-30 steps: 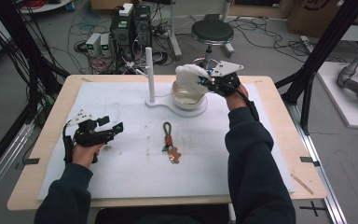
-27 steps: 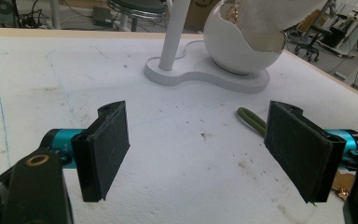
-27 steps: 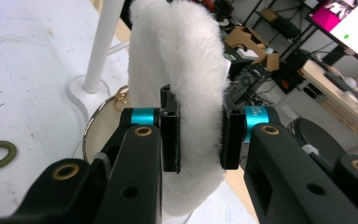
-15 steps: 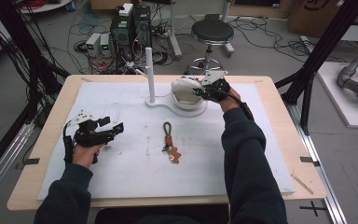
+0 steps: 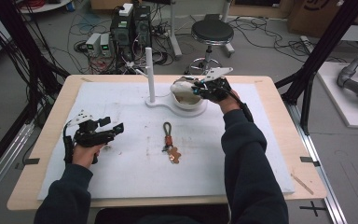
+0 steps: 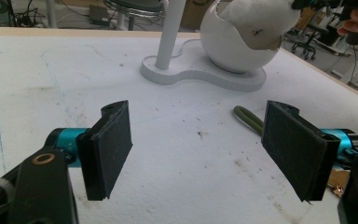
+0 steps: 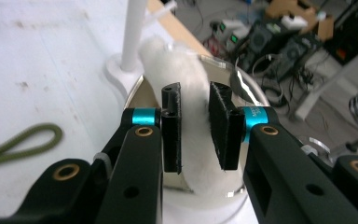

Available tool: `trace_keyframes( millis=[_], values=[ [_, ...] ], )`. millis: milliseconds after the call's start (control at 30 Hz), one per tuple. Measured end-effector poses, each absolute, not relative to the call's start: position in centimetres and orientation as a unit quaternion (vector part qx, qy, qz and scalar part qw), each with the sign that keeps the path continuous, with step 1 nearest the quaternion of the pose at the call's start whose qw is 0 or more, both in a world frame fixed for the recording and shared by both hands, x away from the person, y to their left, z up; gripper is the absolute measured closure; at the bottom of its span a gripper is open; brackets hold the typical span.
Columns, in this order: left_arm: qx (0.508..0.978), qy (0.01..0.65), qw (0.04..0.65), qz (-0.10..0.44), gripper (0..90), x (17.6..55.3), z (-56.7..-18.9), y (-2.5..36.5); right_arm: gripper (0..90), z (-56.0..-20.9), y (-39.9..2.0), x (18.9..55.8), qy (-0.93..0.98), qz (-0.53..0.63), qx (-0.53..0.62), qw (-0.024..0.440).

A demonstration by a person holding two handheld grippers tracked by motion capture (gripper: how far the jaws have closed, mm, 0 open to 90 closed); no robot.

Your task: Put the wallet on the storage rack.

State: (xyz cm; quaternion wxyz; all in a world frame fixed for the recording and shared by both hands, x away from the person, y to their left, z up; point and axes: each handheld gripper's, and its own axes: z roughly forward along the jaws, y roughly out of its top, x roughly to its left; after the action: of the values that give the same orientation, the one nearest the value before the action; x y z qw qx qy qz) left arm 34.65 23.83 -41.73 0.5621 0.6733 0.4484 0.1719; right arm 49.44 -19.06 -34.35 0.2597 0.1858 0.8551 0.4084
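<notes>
White fluffy cloth (image 7: 186, 88) sits pinched between the fingers (image 7: 172, 128) of the right gripper (image 5: 204, 87), half inside the round white bowl (image 5: 189, 101) that stands near the far edge of the bench (image 5: 279, 135), just beside a white upright post (image 5: 150, 70) on the same base. Those fingers are clamped on the cloth, with its bulk bulging up around them and over the bowl's shiny inner rim.

Pushing the wad down well probably means sinking it straight into the bowl's middle, keeping the pads clear of the rim, and letting go only once the cloth rests low enough not to spring out.

Nearer the left edge, the left gripper (image 5: 103, 131) hovers with its fingers spread wide and nothing between them. A green-looped keychain (image 5: 170, 140) lies mid-bench, well apart from the bowl.
</notes>
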Motion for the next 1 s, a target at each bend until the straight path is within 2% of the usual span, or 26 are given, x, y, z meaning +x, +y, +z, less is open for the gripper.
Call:
trace_keyframes(
  millis=[100, 200, 333, 367, 400, 467, 500, 533, 600, 700, 833, 900, 1000],
  values=[
    [0.674, 0.449, 0.561, 0.17, 24.4, 34.7, -41.8, 23.8, 72.8, -34.4, -19.5, 49.4, 0.85, 0.403, 0.212, 0.264],
    [0.675, 0.449, 0.561, 0.169, 24.6, 34.7, -41.8, 23.8, 60.6, -34.4, -20.3, 49.2, 0.851, 0.382, 0.245, 0.264],
    [0.673, 0.45, 0.561, 0.171, 24.6, 34.7, -41.8, 23.8, 53.5, -34.3, -22.3, 47.9, 0.822, 0.422, 0.268, 0.271],
    [0.672, 0.45, 0.562, 0.171, 24.6, 34.7, -41.8, 23.8, 45.0, -34.2, -23.2, 47.6, 0.822, 0.42, 0.293, 0.247],
    [0.672, 0.45, 0.562, 0.172, 24.6, 34.7, -41.8, 23.8, 45.0, -34.2, -23.2, 47.6, 0.822, 0.42, 0.293, 0.247],
    [0.672, 0.45, 0.562, 0.173, 24.6, 34.7, -41.8, 23.8, 39.6, -33.9, -24.6, 46.9, 0.816, 0.426, 0.334, 0.203],
    [0.672, 0.451, 0.561, 0.173, 24.6, 34.7, -41.8, 23.8, 39.6, -33.9, -24.6, 46.9, 0.816, 0.426, 0.334, 0.203],
    [0.671, 0.451, 0.562, 0.173, 24.5, 34.7, -41.8, 23.8, 37.3, -33.7, -25.4, 46.2, 0.81, 0.432, 0.358, 0.172],
    [0.669, 0.452, 0.564, 0.175, 24.4, 34.7, -41.8, 23.8, 37.3, -33.7, -25.7, 45.8, 0.807, 0.439, 0.364, 0.155],
    [0.668, 0.447, 0.567, 0.181, 22.5, 34.7, -41.8, 23.8, 32.5, -34.2, -26.5, 43.8, 0.802, 0.448, 0.359, 0.162],
    [0.667, 0.441, 0.569, 0.191, 18.5, 34.7, -41.7, 23.7, 29.4, -35.7, -27.6, 41.0, 0.794, 0.456, 0.354, 0.193],
    [0.671, 0.439, 0.565, 0.195, 18.5, 34.7, -41.7, 23.7, 23.8, -37.2, -28.4, 39.2, 0.787, 0.452, 0.356, 0.221],
    [0.67, 0.437, 0.566, 0.199, 18.5, 34.7, -41.7, 23.7, 22.1, -38.3, -28.9, 38.1, 0.784, 0.446, 0.36, 0.24]
  ],
)
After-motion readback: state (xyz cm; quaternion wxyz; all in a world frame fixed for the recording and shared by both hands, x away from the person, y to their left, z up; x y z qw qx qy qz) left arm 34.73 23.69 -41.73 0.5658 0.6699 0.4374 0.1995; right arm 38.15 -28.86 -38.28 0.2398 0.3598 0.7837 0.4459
